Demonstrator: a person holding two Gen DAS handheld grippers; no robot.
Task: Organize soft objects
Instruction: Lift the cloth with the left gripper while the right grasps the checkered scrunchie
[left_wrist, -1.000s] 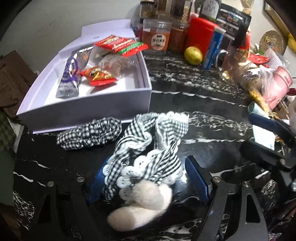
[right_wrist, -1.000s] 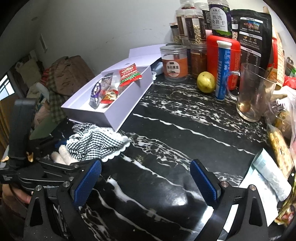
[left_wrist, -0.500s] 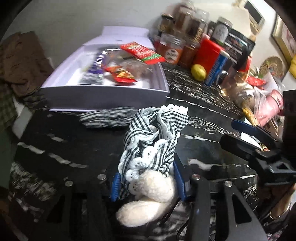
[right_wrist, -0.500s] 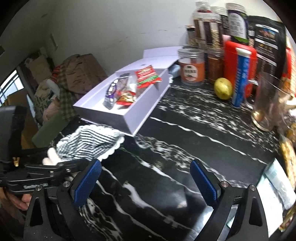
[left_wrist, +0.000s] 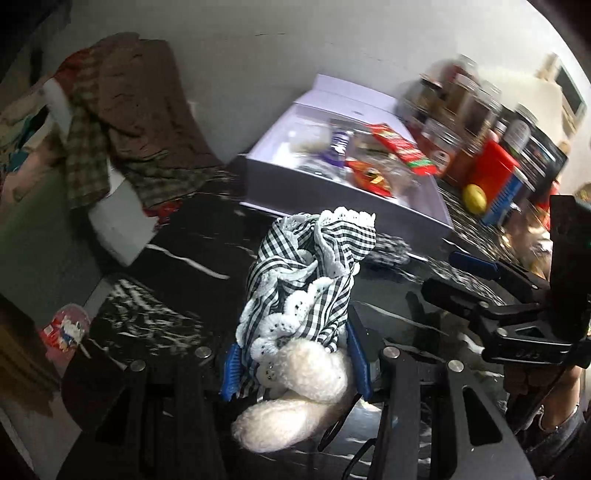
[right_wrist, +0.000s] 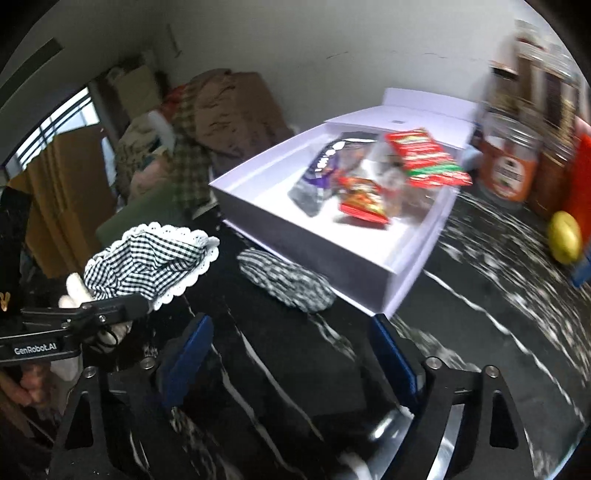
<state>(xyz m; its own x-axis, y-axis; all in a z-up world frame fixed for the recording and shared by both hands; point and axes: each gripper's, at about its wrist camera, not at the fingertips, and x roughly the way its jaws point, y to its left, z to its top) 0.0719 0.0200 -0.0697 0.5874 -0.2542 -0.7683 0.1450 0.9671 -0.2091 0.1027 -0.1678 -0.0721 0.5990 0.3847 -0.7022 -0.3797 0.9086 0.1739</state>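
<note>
Since a second ago the left tongs have closed on the checked cloth bundle and lifted it off the worktop; a second ago their blue pads stood wide on either side of it. Both views have swung left, so the pile of clothes beyond the worktop's edge now fills more of each.

The bundle is black-and-white gingham with white lace trim, and a fluffy white piece hangs from its lower end. The left tongs are clamped on it, pads pressing both sides. In the right wrist view it sits raised at the left, above the dark marbled surface.

A second checked item, a scrunchie, lies on the worktop just in front of the white box, touching or nearly touching its near wall. The box holds snack packets.

The right tongs have nothing between them; their jaws stand apart and are closing. They hover over bare worktop, with the scrunchie ahead of them.

Farther right stand blurred jars, a red container and a yellow lemon.
</note>
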